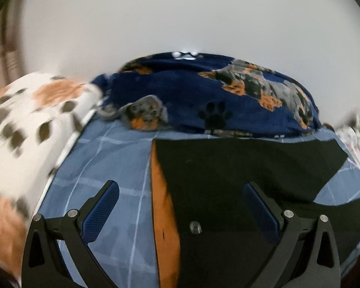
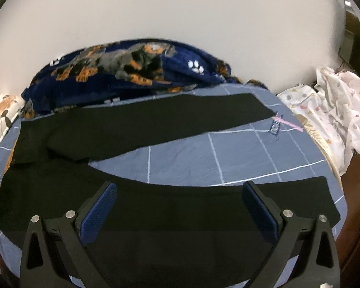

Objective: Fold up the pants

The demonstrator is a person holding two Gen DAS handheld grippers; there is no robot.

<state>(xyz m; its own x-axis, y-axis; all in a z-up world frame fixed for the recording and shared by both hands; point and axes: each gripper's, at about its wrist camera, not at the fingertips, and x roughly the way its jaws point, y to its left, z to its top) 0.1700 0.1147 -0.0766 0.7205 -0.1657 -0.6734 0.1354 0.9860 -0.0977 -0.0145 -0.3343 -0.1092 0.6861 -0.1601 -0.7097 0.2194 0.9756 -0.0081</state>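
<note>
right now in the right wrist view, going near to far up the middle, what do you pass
right claw → near pant leg → blue checked sheet → far pant leg → dog-print blanket → white wall

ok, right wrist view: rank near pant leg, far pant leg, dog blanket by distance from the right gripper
1. Near pant leg: directly under the open right gripper.
2. Far pant leg: beyond a strip of bedsheet, running left to right.
3. Dog blanket: back left, against the wall.
</note>
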